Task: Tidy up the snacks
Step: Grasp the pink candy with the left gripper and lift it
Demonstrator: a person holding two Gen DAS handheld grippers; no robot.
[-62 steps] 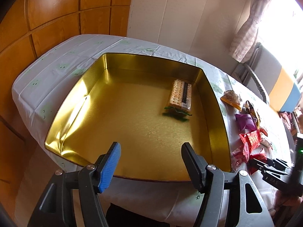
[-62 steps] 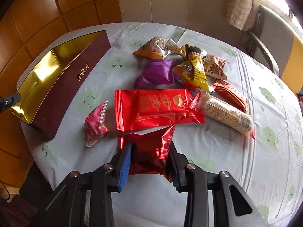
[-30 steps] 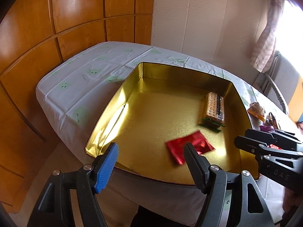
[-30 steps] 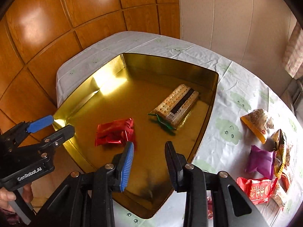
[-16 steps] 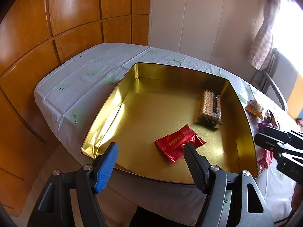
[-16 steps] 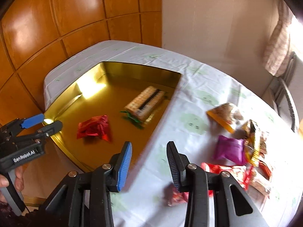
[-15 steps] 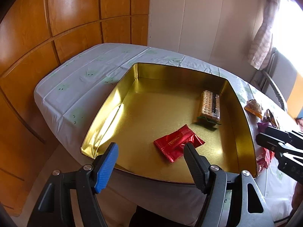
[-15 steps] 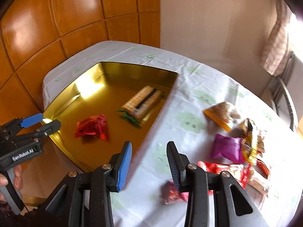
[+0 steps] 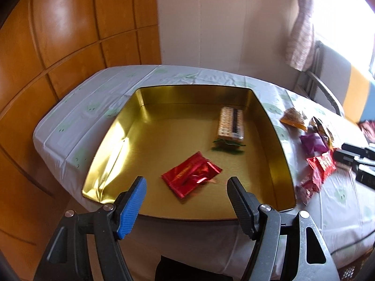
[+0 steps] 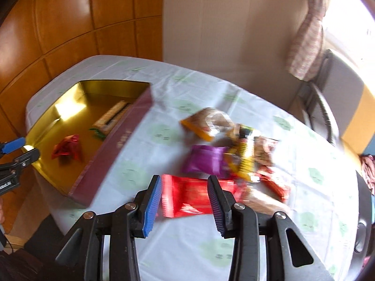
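Right wrist view — snacks (image 10: pixel 211 161) heaped on the worktop (image 10: pixel 234 245) beside the box (image 10: pixel 112 149).
Right tool (image 10: pixel 185 201) is empty, jaws opening; left tool (image 9: pixel 186 201) spread, empty — red packet (image 9: pixel 191 174) and crackers (image 9: pixel 230 123) lie in the box.

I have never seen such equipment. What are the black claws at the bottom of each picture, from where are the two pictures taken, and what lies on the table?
No robot here: a person holds a two-finger gripper in each hand, each with a camera looking forward along its fingers. One picture comes from the left gripper, one from the right gripper. Both hold nothing; the left is open, the right's jaws are opening. On the table stands a gold-lined box containing a red foil packet and a cracker pack. Beside it, on the tablecloth, lie loose snacks, among them a large red packet and a purple packet.
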